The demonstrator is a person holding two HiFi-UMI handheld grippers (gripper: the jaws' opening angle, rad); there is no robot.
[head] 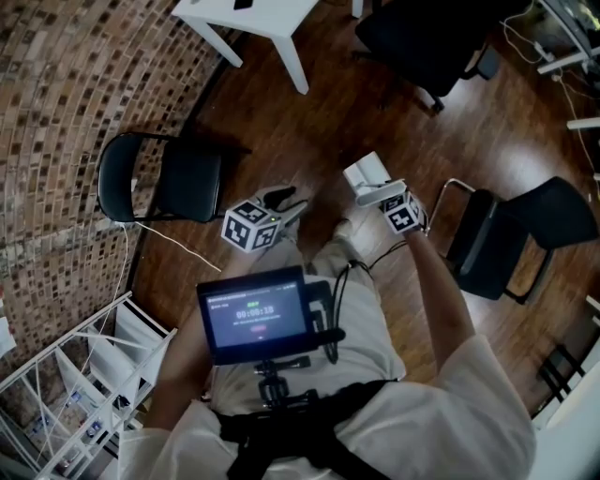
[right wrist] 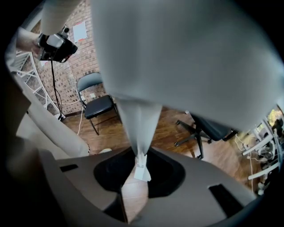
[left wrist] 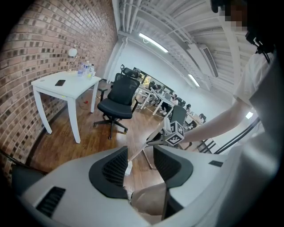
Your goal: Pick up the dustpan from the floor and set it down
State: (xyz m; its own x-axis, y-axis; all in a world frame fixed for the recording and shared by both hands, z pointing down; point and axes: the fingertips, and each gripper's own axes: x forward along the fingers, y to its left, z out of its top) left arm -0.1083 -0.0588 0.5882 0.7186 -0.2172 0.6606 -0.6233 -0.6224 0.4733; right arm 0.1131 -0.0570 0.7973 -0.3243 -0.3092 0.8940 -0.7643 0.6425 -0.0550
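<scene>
My right gripper [head: 380, 195] is shut on the thin handle end of the white dustpan [head: 367, 173], held above the wooden floor in front of the person's knees. In the right gripper view the pale pan [right wrist: 177, 53] fills the upper picture. Its handle tapers down to the right gripper [right wrist: 140, 170], where a small white tag hangs. My left gripper [head: 286, 200] hovers just left of it, jaws apart and empty. In the left gripper view the open left gripper [left wrist: 140, 166] faces the dustpan [left wrist: 141, 153], seen edge-on.
A black folding chair [head: 164, 178] stands left by the brick wall [head: 56, 112]. Also around are a white table [head: 248, 14], a black office chair [head: 431, 37] at the top and another black chair [head: 525, 230] at right. A white wire rack [head: 75, 375] fills the lower left.
</scene>
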